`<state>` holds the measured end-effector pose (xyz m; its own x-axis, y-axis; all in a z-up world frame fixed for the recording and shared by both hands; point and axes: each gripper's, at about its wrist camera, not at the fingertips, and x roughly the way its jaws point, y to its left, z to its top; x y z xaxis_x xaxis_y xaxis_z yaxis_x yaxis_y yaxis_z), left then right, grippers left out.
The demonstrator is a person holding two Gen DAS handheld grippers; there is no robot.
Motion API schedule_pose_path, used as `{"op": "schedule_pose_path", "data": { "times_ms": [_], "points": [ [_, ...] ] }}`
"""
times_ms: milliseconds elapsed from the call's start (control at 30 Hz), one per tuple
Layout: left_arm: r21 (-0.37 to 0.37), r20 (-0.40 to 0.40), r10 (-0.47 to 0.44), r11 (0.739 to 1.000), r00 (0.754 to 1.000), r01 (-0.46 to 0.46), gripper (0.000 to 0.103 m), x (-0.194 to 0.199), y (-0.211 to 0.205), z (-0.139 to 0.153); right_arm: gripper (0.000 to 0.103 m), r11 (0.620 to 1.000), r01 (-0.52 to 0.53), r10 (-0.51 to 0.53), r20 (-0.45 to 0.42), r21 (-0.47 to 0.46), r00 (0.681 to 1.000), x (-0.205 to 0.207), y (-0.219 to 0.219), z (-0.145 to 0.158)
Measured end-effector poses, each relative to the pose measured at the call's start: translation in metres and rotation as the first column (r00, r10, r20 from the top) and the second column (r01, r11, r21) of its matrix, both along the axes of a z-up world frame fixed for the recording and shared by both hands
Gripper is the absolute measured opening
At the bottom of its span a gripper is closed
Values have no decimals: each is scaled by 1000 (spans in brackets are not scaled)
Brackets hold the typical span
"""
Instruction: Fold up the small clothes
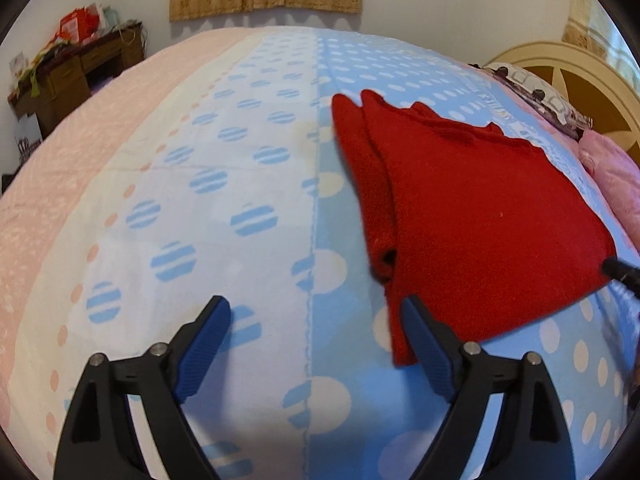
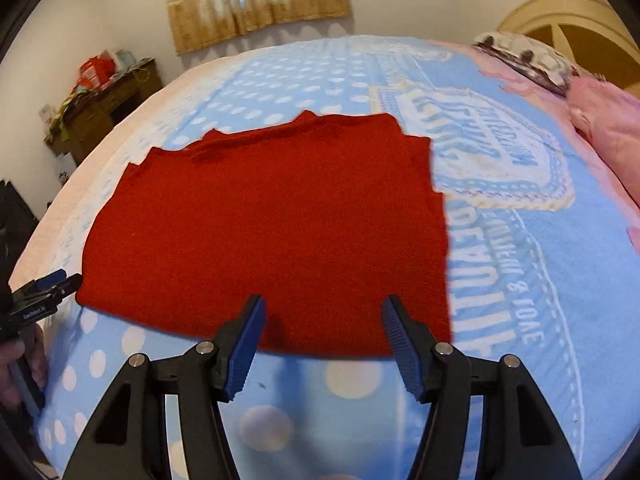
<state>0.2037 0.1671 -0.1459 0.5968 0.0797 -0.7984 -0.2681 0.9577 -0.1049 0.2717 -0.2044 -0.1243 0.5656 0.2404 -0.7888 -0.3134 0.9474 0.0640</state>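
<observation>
We hold our left gripper (image 1: 316,320) and right gripper (image 2: 323,318) with fingers spread apart, gripping nothing. The red sweater (image 2: 272,232) lies flat on the bedspread (image 1: 240,184).

Right wrist view: motion-blurred throughout; lettering on blue bedspread (image 2: 500,184) right of centre unreadable. Red garment (image 2: 272,220) near hem partly hidden behind right gripper (image 2: 322,320) fingertips. Left gripper (image 2: 48,284) at left edge cut off; jaw state indeterminate. Left wrist view: right gripper only black tip at right edge. Desk (image 1: 76,76) upper left: clutter too small to identify. Headboard (image 1: 576,80) cut by right edge.
</observation>
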Motion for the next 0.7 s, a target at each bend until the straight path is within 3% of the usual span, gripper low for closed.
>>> {"op": "schedule_pose_path", "data": {
  "times_ms": [33,100,300,467,700],
  "points": [
    [-10,0,8,1000,1000,-8,92,-3,1,0,64,999,-12,9,-44,-52,999,5,8,-12],
    [-33,13,13,999,1000,-12,92,-9,4,0,66,994,-6,2,-37,-110,999,7,17,-20],
    [-67,72,56,996,996,-51,93,-29,15,11,66,996,9,-9,-8,-87,1000,-5,26,0],
    [-20,79,73,997,994,-72,95,-32,18,16,66,986,-88,99,69,-145,993,-26,62,10],
    [59,58,74,995,996,-77,95,-36,24,18,66,941,-267,294,109,-206,950,-54,138,10]
  ]
}}
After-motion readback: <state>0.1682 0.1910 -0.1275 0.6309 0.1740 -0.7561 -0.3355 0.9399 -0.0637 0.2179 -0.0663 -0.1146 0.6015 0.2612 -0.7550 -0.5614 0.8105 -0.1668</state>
